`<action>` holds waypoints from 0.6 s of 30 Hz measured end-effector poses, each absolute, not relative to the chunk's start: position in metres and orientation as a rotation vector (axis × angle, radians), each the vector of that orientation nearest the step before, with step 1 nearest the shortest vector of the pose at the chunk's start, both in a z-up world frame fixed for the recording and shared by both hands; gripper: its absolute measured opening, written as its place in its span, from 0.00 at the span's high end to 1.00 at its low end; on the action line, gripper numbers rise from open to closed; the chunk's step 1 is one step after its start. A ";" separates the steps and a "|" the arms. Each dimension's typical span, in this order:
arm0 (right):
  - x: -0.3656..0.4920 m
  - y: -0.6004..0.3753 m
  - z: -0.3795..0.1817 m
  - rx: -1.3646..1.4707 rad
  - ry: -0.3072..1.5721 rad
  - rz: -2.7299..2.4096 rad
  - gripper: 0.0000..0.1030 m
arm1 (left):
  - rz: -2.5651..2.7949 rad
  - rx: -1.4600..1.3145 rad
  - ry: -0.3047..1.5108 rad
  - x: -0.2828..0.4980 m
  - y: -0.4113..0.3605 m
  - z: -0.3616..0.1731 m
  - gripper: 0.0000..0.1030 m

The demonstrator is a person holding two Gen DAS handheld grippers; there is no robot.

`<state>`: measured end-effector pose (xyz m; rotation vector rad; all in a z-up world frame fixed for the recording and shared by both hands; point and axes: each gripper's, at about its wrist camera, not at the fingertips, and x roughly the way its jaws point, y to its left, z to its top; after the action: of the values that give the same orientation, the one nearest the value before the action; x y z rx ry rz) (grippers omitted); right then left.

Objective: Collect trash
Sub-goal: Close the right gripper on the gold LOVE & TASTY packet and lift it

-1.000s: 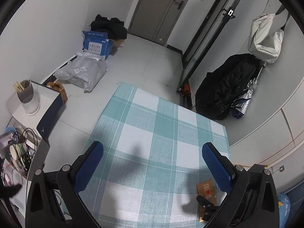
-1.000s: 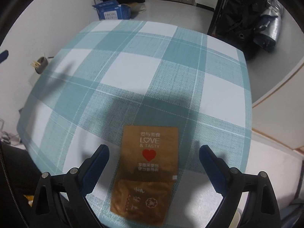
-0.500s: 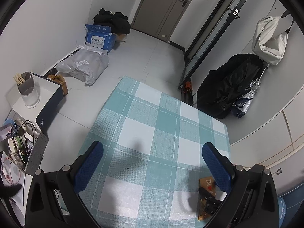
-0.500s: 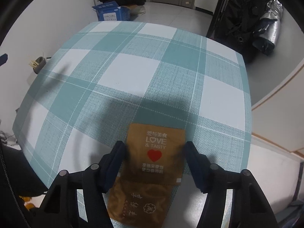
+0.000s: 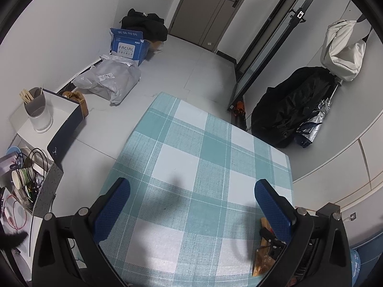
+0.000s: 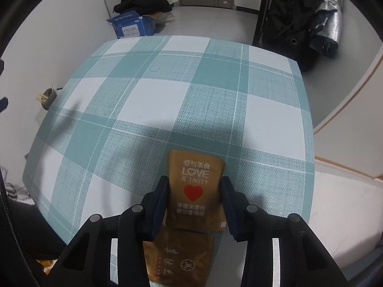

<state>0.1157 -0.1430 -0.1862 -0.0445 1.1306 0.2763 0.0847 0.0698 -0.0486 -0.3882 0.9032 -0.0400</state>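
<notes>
A brown snack packet (image 6: 195,174) with a red heart and "LOVE & TASTY" print lies at the near edge of the table with the teal plaid cloth (image 6: 167,95). My right gripper (image 6: 195,184) points steeply down at it. Its jaws are closing and the blue pads (image 6: 162,191) press on the packet's two long sides, so its top curls up. In the left wrist view the same packet (image 5: 261,260) shows at the lower right, partly behind a finger. My left gripper (image 5: 192,186) hangs open above the cloth (image 5: 191,155) with nothing between its fingers.
On the floor beyond the table sit a blue "FACIAL" box (image 5: 128,45), a grey plastic bag (image 5: 110,79) and dark clothes (image 5: 146,24). A black bag (image 5: 292,105) and a white bag (image 5: 342,50) are at the right wall. A white shelf with a cup (image 5: 37,110) stands left.
The right gripper's jaws have come in from wide apart to the packet's sides, and the packet has buckled upward between them. The left gripper has stayed open and still.
</notes>
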 end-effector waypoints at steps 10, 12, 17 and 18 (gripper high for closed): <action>0.117 -0.159 -0.176 0.071 1.107 0.277 0.61 | -0.089 -0.370 0.947 0.080 0.062 -0.062 0.01; 0.115 -0.163 -0.172 0.089 1.095 0.285 0.61 | -0.117 -0.333 0.969 0.080 0.055 -0.066 0.01; 0.109 -0.177 -0.161 0.138 1.065 0.308 0.61 | -0.210 -0.284 1.027 0.073 0.037 -0.077 0.01; 0.108 -0.182 -0.158 0.155 1.054 0.309 0.61 | -0.236 -0.279 1.054 0.072 0.031 -0.080 0.01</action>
<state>0.1078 -0.1822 -0.1580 0.1549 1.0535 0.3090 0.0720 0.0313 -0.0797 -0.2788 1.0537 -0.2364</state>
